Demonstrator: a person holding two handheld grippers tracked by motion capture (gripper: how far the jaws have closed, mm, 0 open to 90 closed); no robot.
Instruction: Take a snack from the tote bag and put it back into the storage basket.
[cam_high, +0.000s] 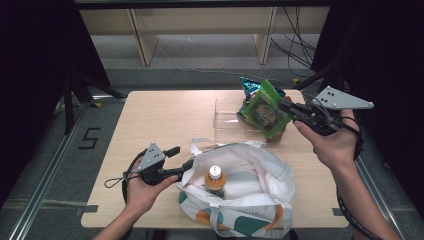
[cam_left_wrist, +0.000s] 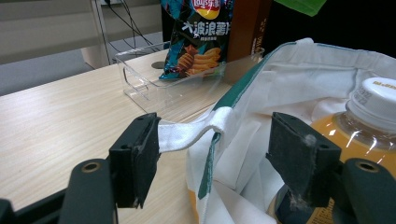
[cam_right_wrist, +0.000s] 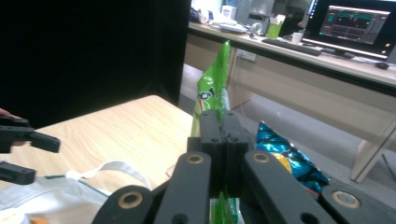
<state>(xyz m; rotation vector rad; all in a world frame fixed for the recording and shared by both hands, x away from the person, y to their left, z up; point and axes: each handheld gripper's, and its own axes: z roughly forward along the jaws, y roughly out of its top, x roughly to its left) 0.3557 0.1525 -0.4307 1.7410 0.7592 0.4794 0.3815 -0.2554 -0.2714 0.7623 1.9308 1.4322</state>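
- My right gripper (cam_high: 289, 107) has its jaws clamped together on the edge of the green snack bag (cam_high: 266, 111), which hangs lifted above the clear tray (cam_high: 225, 125) at the far right of the table (cam_high: 165, 115).
- My left gripper (cam_high: 181, 159) stands open at the near left side of the tote bag (cam_high: 250, 200); in the left gripper view the white handle strap (cam_left_wrist: 187, 133) runs between the jaws and touches one pad, but nothing is squeezed.
- The tote already holds an orange drink bottle (cam_high: 215, 181), standing upright just inside the mouth.
- The step I judge to be in hand: carry the snack bag over and lower it into the tote.
- To do it well, I should close the left jaws on the strap or rim and pull the mouth wide first.
- I should bring the snack bag in beside the bottle, not on its cap, so nothing tips.
- A blue chip bag (cam_right_wrist: 285, 161) sits in the tray behind; I should lift clear of it before swinging across.
- Let go only once the snack bag rests inside.
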